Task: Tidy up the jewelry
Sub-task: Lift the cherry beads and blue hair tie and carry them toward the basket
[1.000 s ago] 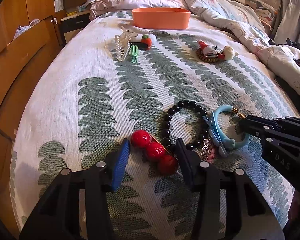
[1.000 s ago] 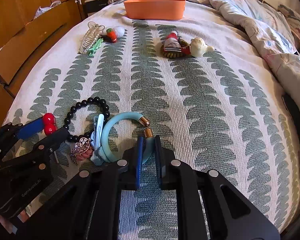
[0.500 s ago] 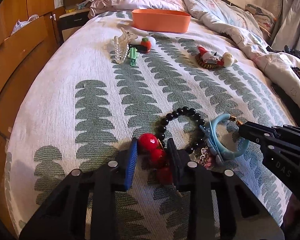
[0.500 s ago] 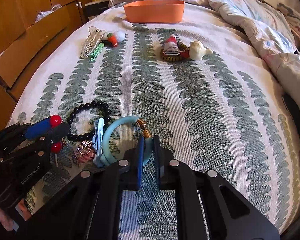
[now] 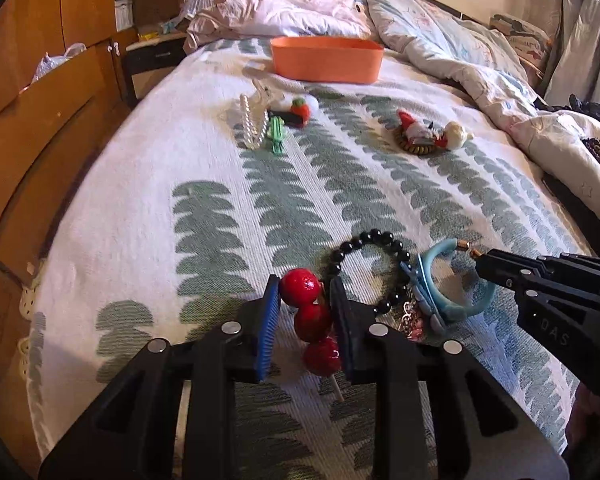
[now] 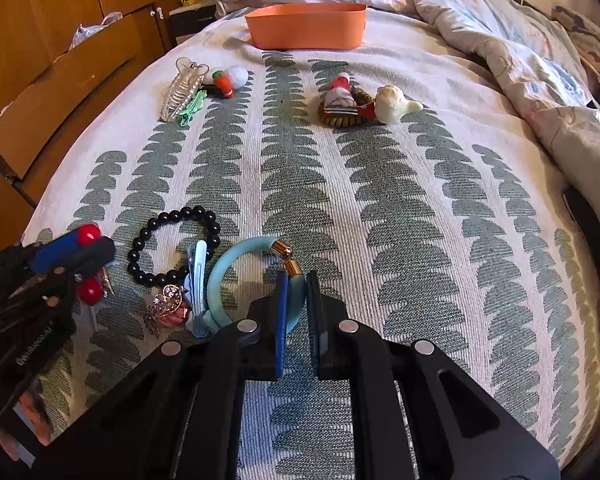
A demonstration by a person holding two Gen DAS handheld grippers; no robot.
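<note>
My left gripper (image 5: 305,292) is shut on a red ball hairpin (image 5: 311,322), three red balls on a stick, lifted a little off the bedspread. My right gripper (image 6: 298,280) is shut on a light blue bangle (image 6: 236,264) with gold end caps, which also shows in the left wrist view (image 5: 452,280). Beside them lie a black bead bracelet (image 6: 172,244), a blue hair clip (image 6: 198,280) and a gold rhinestone brooch (image 6: 166,306). An orange bin (image 5: 326,58) stands at the far end of the bed.
Further up the bedspread lie a pearl claw clip (image 6: 180,88), a green clip (image 6: 192,108), a carrot pompom clip (image 6: 228,78), and a Santa clip on a brown coil tie with a cream figure (image 6: 360,100). Rumpled duvet (image 6: 520,40) right; wooden cabinets (image 5: 40,100) left.
My left gripper has closed on the red ball hairpin and raised it slightly. My right gripper stays shut on the blue bangle with little movement.
</note>
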